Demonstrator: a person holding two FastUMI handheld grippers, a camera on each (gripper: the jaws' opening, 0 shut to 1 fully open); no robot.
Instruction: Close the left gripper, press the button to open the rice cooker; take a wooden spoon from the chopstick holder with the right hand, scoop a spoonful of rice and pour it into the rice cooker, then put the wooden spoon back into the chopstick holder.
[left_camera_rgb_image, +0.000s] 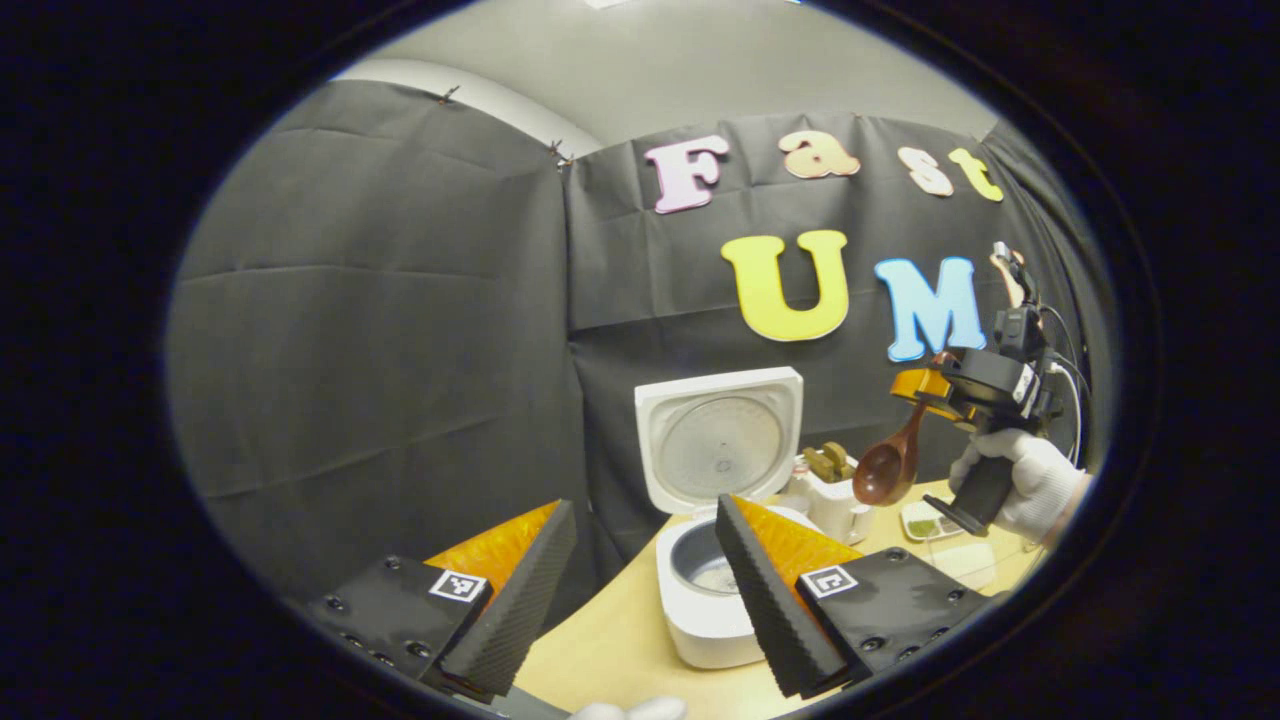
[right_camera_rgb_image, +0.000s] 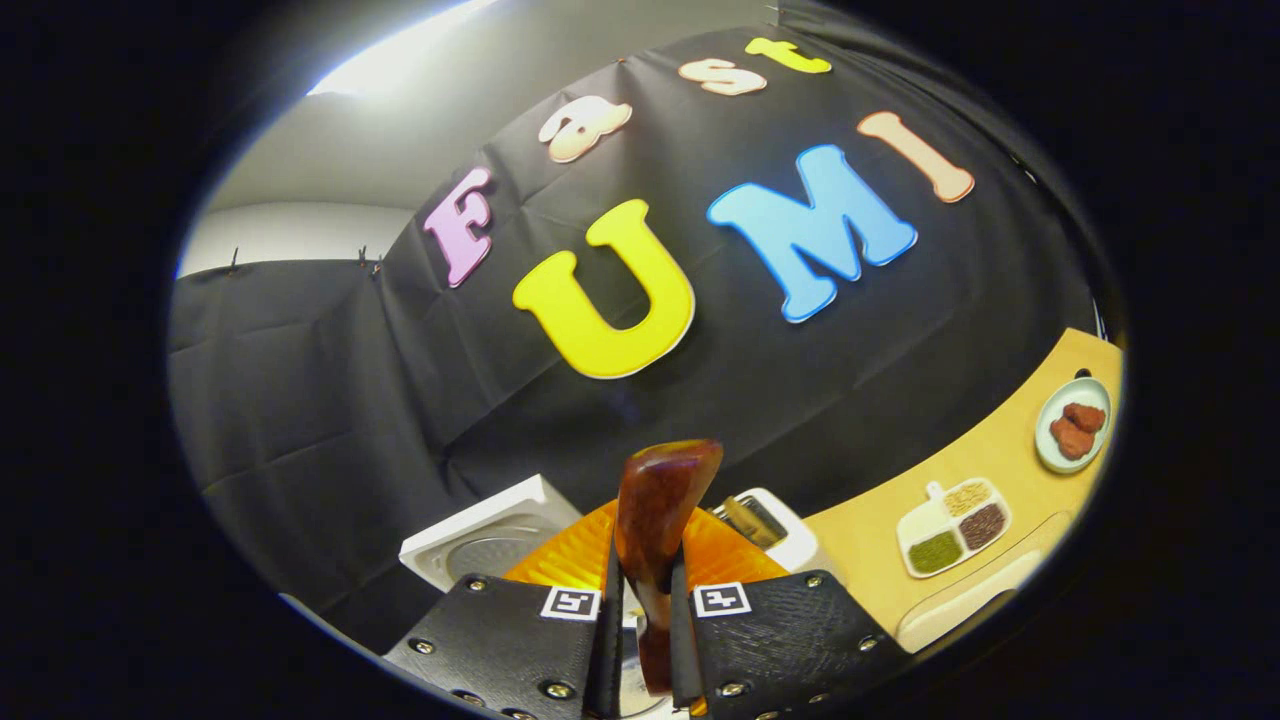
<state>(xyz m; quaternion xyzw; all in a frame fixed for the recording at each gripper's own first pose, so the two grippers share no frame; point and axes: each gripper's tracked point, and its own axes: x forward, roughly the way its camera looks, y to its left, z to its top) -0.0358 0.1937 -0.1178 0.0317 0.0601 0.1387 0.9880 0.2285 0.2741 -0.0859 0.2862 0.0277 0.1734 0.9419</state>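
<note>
The white rice cooker (left_camera_rgb_image: 705, 600) stands open on the wooden table, its lid (left_camera_rgb_image: 720, 440) upright at the back and the inner pot showing. My left gripper (left_camera_rgb_image: 645, 505) is open just in front of it, fingers either side of the pot, holding nothing. To the right, a gloved hand (left_camera_rgb_image: 1025, 485) holds my right gripper (left_camera_rgb_image: 930, 385) in the air, shut on the handle of the wooden spoon (left_camera_rgb_image: 888, 468), whose bowl hangs above the white chopstick holder (left_camera_rgb_image: 835, 500). In the right gripper view, the right gripper (right_camera_rgb_image: 645, 575) clamps the wooden spoon (right_camera_rgb_image: 655, 520) above the cooker lid (right_camera_rgb_image: 490, 545) and the chopstick holder (right_camera_rgb_image: 775, 530).
A divided dish of grains (right_camera_rgb_image: 950, 525) lies on the table (right_camera_rgb_image: 870, 540) to the right of the holder. A small plate with reddish pieces (right_camera_rgb_image: 1072, 425) sits farther right, and a clear container (right_camera_rgb_image: 965, 595) is near the front edge. Black cloth walls close the back and left.
</note>
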